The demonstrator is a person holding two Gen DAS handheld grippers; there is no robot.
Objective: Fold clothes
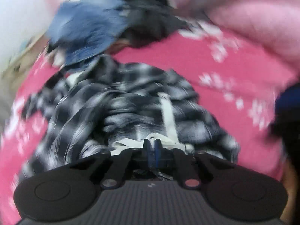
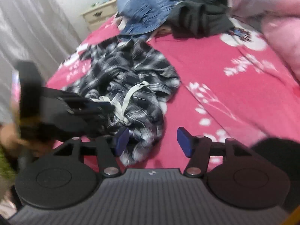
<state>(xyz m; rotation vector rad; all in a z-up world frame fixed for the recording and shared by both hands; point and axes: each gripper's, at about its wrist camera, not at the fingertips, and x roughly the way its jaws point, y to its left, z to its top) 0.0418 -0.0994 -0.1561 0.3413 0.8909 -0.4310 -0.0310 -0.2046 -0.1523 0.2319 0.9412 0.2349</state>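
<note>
left gripper fingers pinch the plaid garment; right gripper fingers spread apart, empty

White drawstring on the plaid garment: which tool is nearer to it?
Left. The left tool is shut at the drawstring; whether it pinches the cord is blurred. The right tool is open over the plaid garment edge, short of the cord.

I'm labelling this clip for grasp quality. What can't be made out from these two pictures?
- Left wrist view: motion blur hides whether the left gripper pinches the white drawstring or plaid garment.
- Right wrist view: the dark clothes are blurred; the garment type is unclear.
</note>
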